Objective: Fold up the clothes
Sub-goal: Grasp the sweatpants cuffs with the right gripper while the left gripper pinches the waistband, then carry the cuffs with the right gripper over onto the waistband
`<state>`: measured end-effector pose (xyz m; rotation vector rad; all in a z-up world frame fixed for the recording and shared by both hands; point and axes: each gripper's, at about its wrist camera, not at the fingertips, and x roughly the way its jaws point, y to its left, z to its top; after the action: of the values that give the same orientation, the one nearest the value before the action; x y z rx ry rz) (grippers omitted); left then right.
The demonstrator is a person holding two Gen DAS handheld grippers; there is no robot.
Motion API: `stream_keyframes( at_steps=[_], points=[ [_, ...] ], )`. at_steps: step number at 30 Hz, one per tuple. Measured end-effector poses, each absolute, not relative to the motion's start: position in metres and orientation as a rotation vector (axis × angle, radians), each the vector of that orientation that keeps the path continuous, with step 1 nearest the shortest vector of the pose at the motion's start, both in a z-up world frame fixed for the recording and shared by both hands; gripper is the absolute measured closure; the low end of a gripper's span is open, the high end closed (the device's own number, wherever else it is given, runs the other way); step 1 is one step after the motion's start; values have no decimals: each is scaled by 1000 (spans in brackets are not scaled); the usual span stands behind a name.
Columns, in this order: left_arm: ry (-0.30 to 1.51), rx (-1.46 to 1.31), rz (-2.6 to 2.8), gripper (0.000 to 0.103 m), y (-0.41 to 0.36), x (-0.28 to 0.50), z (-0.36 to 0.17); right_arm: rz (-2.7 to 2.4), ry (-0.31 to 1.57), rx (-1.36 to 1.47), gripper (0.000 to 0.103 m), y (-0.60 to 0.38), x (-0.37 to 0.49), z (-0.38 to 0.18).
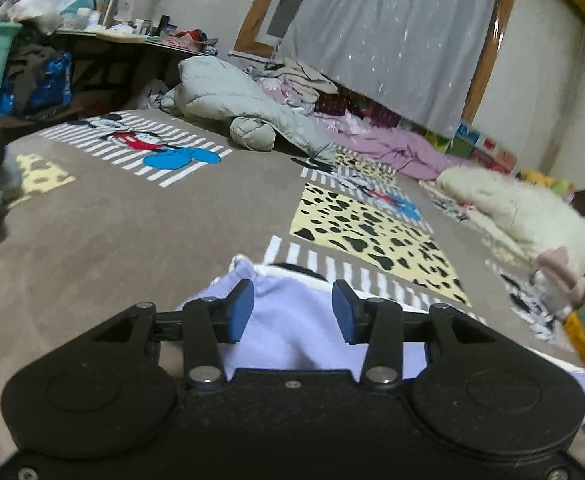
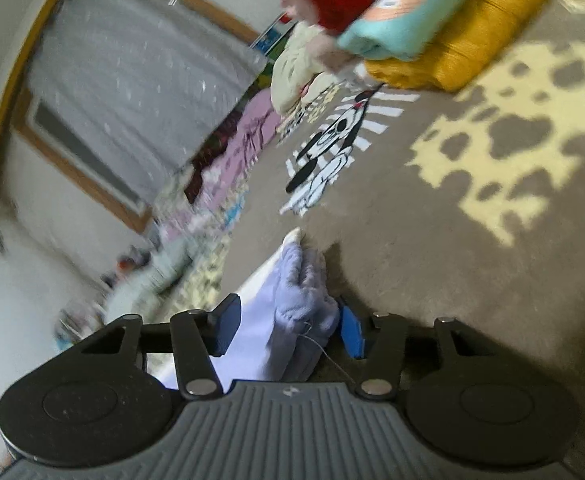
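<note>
Left wrist view shows a soft lavender garment [image 1: 292,320] lying on the brown cartoon-print blanket [image 1: 112,232], directly between the spread blue pads of the left gripper [image 1: 292,310], jaws apart and unclamped. Right wrist view, badly blurred, shows the same garment's [image 2: 292,312] fleecy bunched edge between the right gripper [image 2: 288,326] pads, also apart; it may brush the right pad. Only this view shows the folded stack [image 2: 432,20] clearly: mustard, aqua, red. Beyond, a puffy grey jacket [image 1: 228,96] sits beside pink bedding [image 1: 392,148].
</note>
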<state>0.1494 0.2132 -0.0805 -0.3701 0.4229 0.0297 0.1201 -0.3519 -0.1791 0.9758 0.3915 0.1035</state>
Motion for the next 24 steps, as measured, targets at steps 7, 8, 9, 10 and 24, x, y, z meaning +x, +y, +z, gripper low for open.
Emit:
stream_keyframes(
  at_steps=[7,8,9,10,24],
  points=[
    [440,-406,42,61,232,125,-88,48,525,939,55,-337,107,-169],
    [440,-416,43,61,236,124,-89,41,530,920,55,-334,108,-169],
    [442,-428,45,61,239,124,-90,38,527,923,55,-333,109,-170],
    [443,-441,48,61,243,123,-91,41,519,937,57,-334,110,-173],
    [473,-595,55,61,268,134,-104,-32,436,762,84,-310,117,-144]
  ],
)
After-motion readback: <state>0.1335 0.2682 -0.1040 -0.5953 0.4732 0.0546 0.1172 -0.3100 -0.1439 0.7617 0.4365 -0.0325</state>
